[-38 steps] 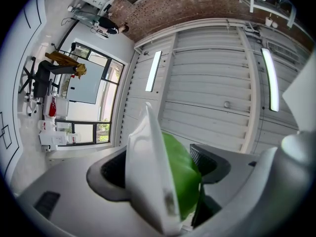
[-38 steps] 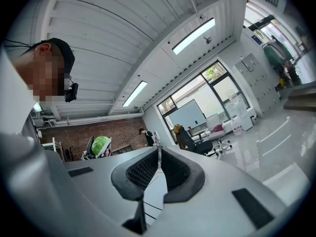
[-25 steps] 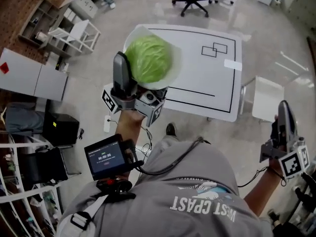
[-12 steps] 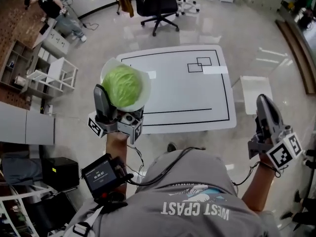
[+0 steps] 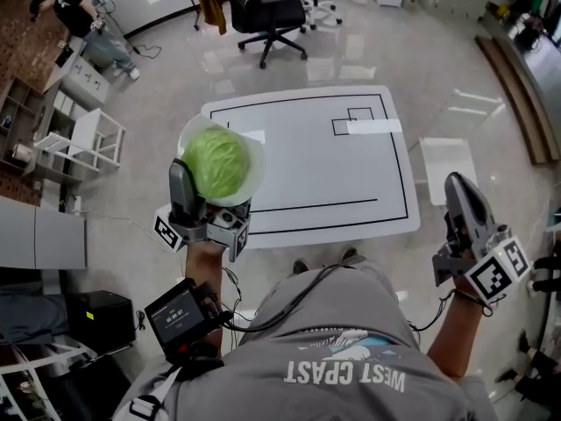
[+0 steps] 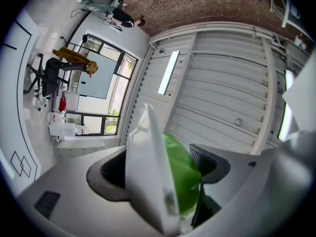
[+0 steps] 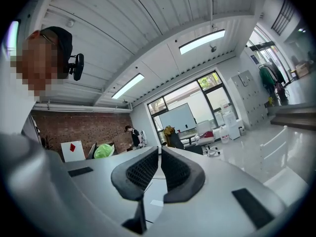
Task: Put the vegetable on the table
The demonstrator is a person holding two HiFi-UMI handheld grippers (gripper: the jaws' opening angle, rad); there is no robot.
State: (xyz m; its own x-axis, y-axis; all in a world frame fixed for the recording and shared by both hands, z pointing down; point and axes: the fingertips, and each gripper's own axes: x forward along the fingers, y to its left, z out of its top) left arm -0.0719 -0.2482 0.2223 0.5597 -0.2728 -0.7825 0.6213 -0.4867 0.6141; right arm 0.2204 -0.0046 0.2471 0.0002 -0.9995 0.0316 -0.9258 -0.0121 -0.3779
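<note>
Now "WEST COAST" is read, upside down, across the grey shirt (image 5: 346, 358); the digits on the forearm screen (image 5: 178, 310) cannot be made out. A white plate (image 5: 255, 152) and the cabbage (image 5: 216, 160) are clamped together in the left gripper's (image 5: 209, 202) wide-set jaws, held aloft at the left edge of the table (image 5: 324, 174), not set down. The right gripper's (image 5: 460, 202) jaws are closed together, empty. The white table is marked with a black outline and two overlapping rectangles. Glossy grey floor (image 5: 456, 86), an office chair (image 5: 263, 11) and a brick wall (image 6: 207, 6) are seen around.
</note>
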